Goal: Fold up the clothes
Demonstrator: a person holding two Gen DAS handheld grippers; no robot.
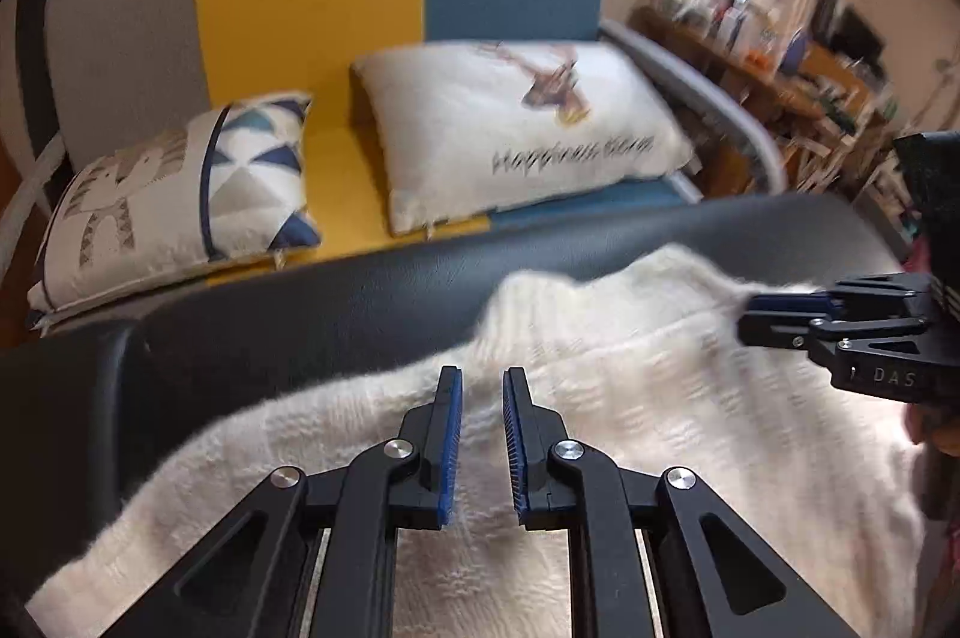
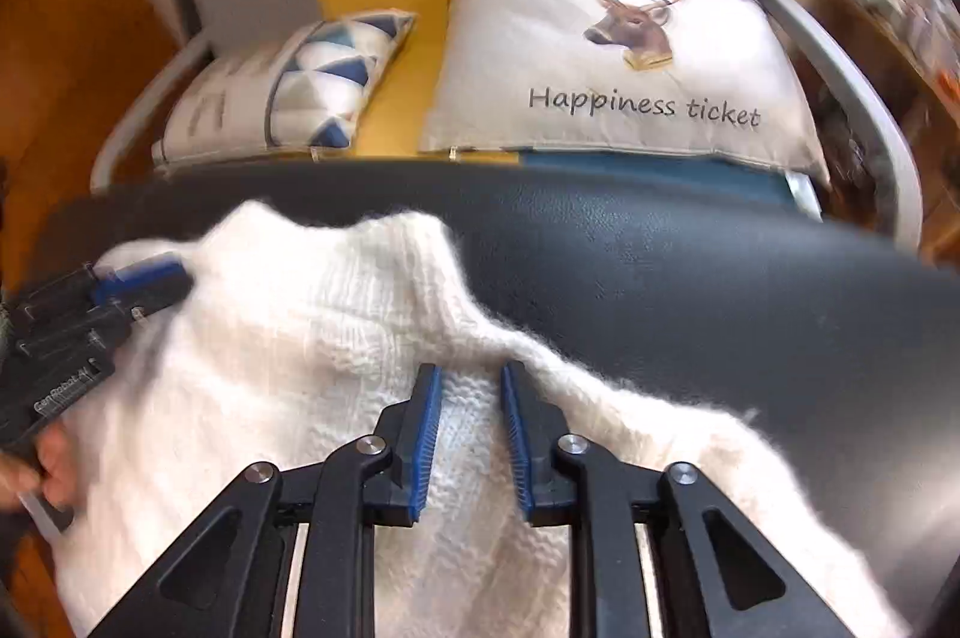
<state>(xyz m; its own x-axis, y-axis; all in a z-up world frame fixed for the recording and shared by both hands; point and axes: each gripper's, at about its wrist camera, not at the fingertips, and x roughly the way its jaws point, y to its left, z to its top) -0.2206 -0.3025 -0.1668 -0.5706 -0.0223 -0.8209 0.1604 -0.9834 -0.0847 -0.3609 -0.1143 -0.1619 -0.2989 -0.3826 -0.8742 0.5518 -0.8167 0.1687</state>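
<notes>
A fluffy white knitted sweater (image 1: 630,398) is seen spread over the black leather-look counter (image 1: 336,302), lower centre of both views. The left hand-held gripper (image 1: 482,437) and right hand-held gripper (image 2: 471,437) are held slightly spread above the knit, nothing pinched. Edges should be gathered evenly before lifting. The sweater's near hem is cut off, and motion blur obscures its folds
</notes>
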